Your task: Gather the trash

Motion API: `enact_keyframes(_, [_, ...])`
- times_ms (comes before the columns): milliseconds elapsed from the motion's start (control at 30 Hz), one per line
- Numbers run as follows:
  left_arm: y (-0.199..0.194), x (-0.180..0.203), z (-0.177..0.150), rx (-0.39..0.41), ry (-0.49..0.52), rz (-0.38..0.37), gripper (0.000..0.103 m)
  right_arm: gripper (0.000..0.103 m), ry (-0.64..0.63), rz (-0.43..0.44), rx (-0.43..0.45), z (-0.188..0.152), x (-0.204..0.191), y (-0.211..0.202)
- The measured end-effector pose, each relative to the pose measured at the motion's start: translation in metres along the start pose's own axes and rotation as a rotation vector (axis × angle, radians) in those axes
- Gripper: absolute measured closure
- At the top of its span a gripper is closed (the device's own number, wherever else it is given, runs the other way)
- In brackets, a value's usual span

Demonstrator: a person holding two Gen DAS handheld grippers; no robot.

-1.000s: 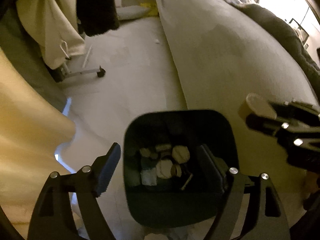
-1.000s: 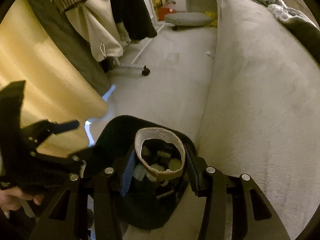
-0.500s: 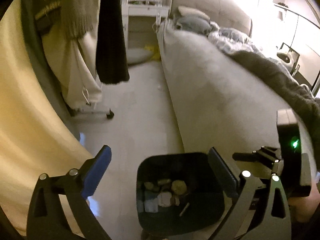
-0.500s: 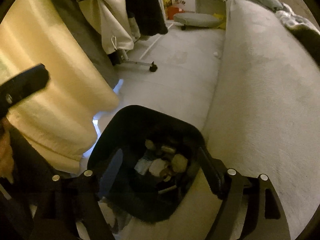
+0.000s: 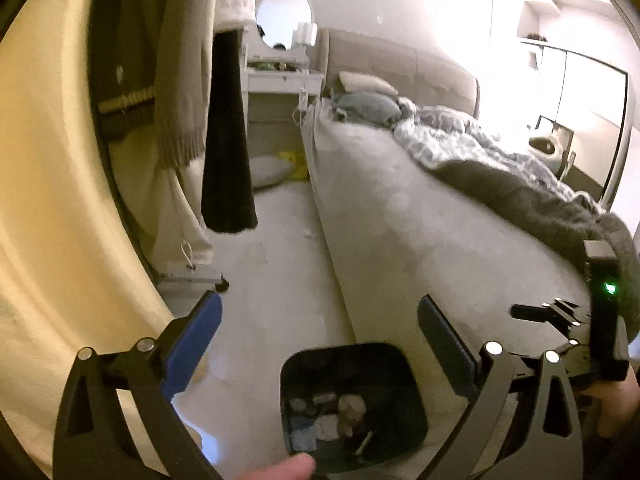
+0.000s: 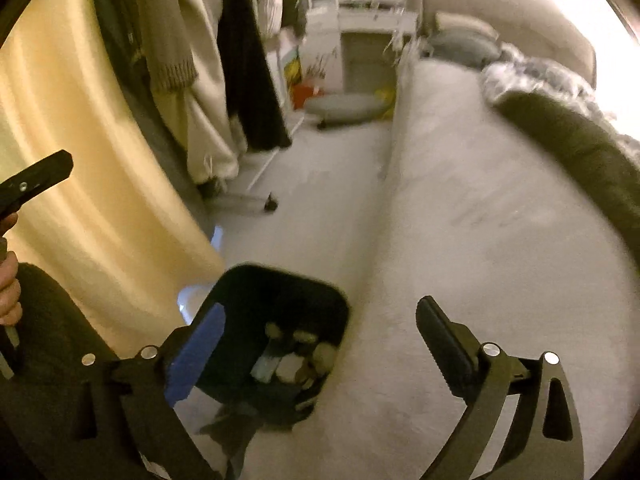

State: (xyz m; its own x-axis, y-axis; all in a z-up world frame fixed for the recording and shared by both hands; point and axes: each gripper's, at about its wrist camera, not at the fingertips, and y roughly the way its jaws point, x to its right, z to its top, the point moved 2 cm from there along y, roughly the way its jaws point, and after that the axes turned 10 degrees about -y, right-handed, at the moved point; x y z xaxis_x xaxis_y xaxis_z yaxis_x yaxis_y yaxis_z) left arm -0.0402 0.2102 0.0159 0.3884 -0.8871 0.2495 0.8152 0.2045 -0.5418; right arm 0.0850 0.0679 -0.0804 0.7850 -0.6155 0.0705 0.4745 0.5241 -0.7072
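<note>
Standing on the floor [image 5: 280, 280] against the side of the bed [image 5: 400, 240], one dark trash bin [image 5: 352, 360] holds the collected trash [image 5: 344, 412]: pale crumpled pieces, a flat blue-tinted piece and a thin stick-like piece; their exact count cannot be told.

Two hand-held grippers are in use. The left hand-held gripper [image 5: 320, 340] is fully spread, with nothing between its two fingers; the bin lies below and between them. The right hand-held gripper [image 6: 320, 340] has just been opening and now stands wide with nothing between its two fingers. Its blue-padded finger [image 6: 196, 356] overlaps the bin's near left rim in the picture, and the other finger is over the bed side.

The left wrist view alone shows:
- a round mirror [image 5: 285, 16] above a white dressing table [image 5: 280, 80];
- two pillows [image 5: 366, 94] at the head of the bed;
- the right hand-held gripper's body with one green light [image 5: 610, 289], at the right edge;
- a fingertip [image 5: 280, 470] at the bottom edge.

The right wrist view alone shows:
- a red item [image 6: 306, 94] and a picture panel [image 6: 294, 66] on the floor at the far wall;
- one grey cushion on castors [image 6: 344, 106];
- part of the left hand-held gripper and the hand [image 6: 9, 284] holding it, at the left edge.

Both views show hanging clothes [image 5: 224, 140], a yellow curtain [image 5: 52, 200] and a dark blanket [image 5: 520, 200] on the bed.
</note>
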Motion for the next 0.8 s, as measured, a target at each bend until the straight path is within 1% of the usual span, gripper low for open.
enact_keyframes(100, [-0.014,0.016,0.009,0.045,0.037,-0.011,0.003,0.003,0.01,-0.042,0.072,0.002,0.009,-0.037])
enact_keyframes(167, [-0.02,0.03,0.015,0.065,0.052,-0.02,0.003,0.003,0.025,-0.079,0.099,0.002,0.019,-0.062])
enact_keyframes(300, [-0.03,0.056,0.018,0.074,0.081,-0.028,0.003,0.003,0.048,-0.144,0.171,-0.003,0.039,-0.106])
enact_keyframes(367, [-0.033,0.068,0.017,0.069,0.108,-0.019,0.003,0.003,0.065,-0.175,0.201,-0.01,0.051,-0.127])
enact_keyframes(467, [-0.034,0.077,0.016,0.059,0.126,-0.001,0.003,0.003,0.086,-0.22,0.217,-0.027,0.069,-0.15])
enact_keyframes(667, [-0.027,0.091,0.012,0.062,0.11,0.002,0.003,0.003,0.151,-0.328,0.234,-0.068,0.113,-0.192])
enact_keyframes(767, [-0.023,0.099,0.008,0.071,0.121,0.023,0.003,0.003,0.174,-0.356,0.235,-0.086,0.129,-0.21])
enact_keyframes(800, [-0.021,0.103,0.005,0.068,0.124,0.019,0.003,0.003,0.194,-0.354,0.238,-0.091,0.133,-0.214])
